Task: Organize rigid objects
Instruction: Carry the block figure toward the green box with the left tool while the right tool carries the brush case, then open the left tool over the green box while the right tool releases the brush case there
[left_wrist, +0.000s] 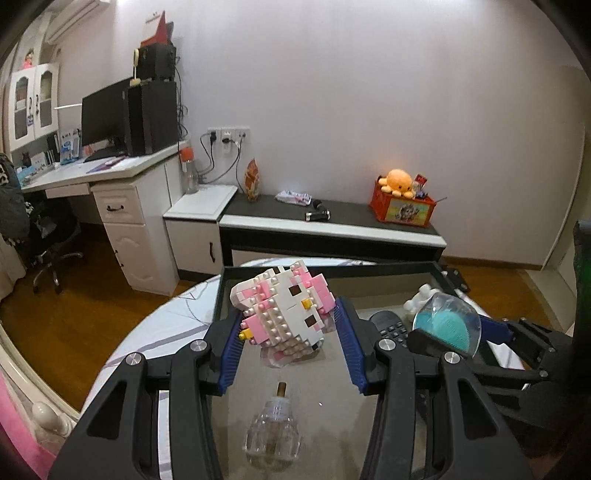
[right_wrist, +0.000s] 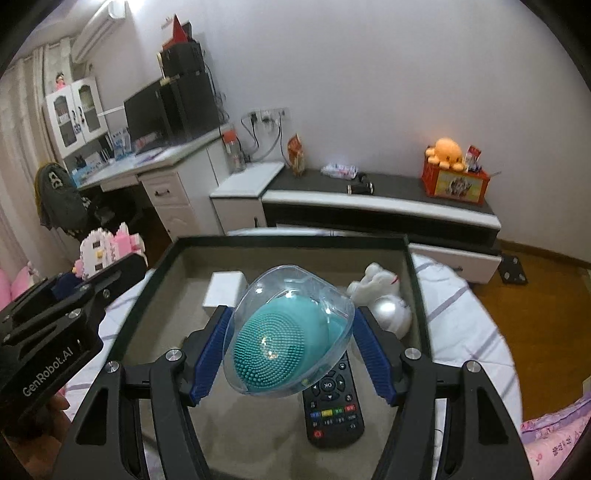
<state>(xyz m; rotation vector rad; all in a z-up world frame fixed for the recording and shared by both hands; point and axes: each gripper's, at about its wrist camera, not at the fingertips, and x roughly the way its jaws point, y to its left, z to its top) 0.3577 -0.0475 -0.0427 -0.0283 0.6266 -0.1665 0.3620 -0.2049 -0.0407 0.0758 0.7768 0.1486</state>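
Left claw (left_wrist: 291, 332), part open, grips a pink-and-white brick figure (left_wrist: 284, 310) between its blue pads, held in the air above the dark-rimmed tray (right_wrist: 415, 280) and a clear glass bottle (left_wrist: 273, 432). Right claw (right_wrist: 291, 349), wider open, clamps a teal bristled brush in its clear shell (right_wrist: 284, 332) above a black remote (right_wrist: 334, 410). A white box (right_wrist: 225, 290) and white toy (right_wrist: 384, 295) lie in the tray.

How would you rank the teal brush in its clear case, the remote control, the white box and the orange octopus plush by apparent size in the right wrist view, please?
1. teal brush in its clear case, though nearest the camera
2. remote control
3. white box
4. orange octopus plush, far away
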